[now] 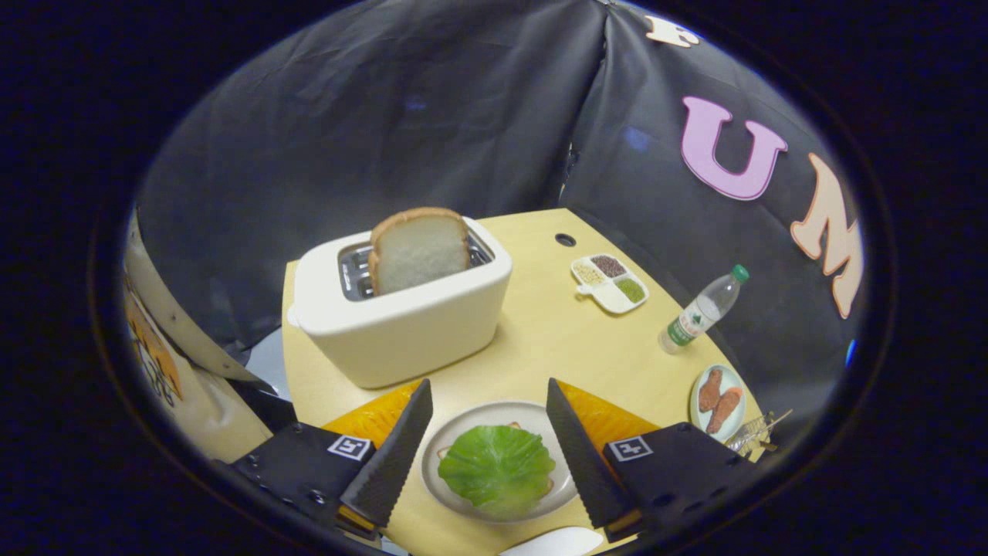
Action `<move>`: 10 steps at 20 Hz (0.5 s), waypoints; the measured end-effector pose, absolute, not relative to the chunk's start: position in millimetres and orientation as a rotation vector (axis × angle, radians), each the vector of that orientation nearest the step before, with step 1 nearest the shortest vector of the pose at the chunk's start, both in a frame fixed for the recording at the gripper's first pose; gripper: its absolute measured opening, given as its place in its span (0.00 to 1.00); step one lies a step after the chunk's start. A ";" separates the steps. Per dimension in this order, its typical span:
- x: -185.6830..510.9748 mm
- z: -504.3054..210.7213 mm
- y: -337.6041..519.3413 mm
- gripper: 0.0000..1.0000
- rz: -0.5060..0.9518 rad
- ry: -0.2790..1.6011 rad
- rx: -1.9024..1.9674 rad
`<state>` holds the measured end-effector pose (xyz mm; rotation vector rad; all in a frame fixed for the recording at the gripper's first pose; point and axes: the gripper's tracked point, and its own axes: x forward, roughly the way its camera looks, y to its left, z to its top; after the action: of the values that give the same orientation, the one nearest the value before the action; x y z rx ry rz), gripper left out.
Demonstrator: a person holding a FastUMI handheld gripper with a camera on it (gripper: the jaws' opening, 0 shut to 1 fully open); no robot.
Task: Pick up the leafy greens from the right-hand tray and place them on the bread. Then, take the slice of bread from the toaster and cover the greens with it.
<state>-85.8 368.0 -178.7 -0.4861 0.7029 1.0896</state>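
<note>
Hovering above a round pale plate (455, 494), the gripper (489, 401) has its two ridged, wedge-shaped fingers (390, 455) spread wide and holding nothing. Between them, on the plate, lies a crinkled green lettuce leaf (498, 469) that covers a slice of bread, of which just a thin brown crust edge (549, 485) peeks out. An orange mat (610, 421) shows under the plate on both sides.

Beyond the fingers stands a cream, smooth-walled toaster (401, 309) with rounded corners; a second slice of bread (421, 249) stands upright in its slot, well proud of the top. Nothing lies between the plate and the toaster.

To the right of the toaster the light wooden table (540, 332) is open, with a small dark hole (565, 239) near its far edge. A white divided dish (610, 283) with grains in its compartments sits past that bare stretch. Nearer the right edge stand a clear plastic bottle (702, 310) with a green cap and a small plate (719, 401) carrying two brown pieces of food. Black cloth (386, 123) closes in behind the table.
</note>
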 end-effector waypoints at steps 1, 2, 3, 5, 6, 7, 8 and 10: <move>-86.0 -172.9 375.9 0.95 1.095 0.704 -0.481; -86.8 -166.9 385.3 0.95 1.100 0.704 -0.473; -87.7 -160.6 393.7 0.95 1.106 0.701 -0.466; -85.6 -149.8 410.9 0.95 1.117 0.699 -0.453; -85.7 -145.3 418.8 0.95 1.122 0.701 -0.445; -87.1 -141.2 427.4 0.95 1.128 0.704 -0.432; -87.7 -136.8 435.8 0.95 1.131 0.709 -0.416; -88.9 -129.7 452.2 0.95 1.138 0.712 -0.380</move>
<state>-88.9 452.2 -129.7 -0.3799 0.7123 1.1383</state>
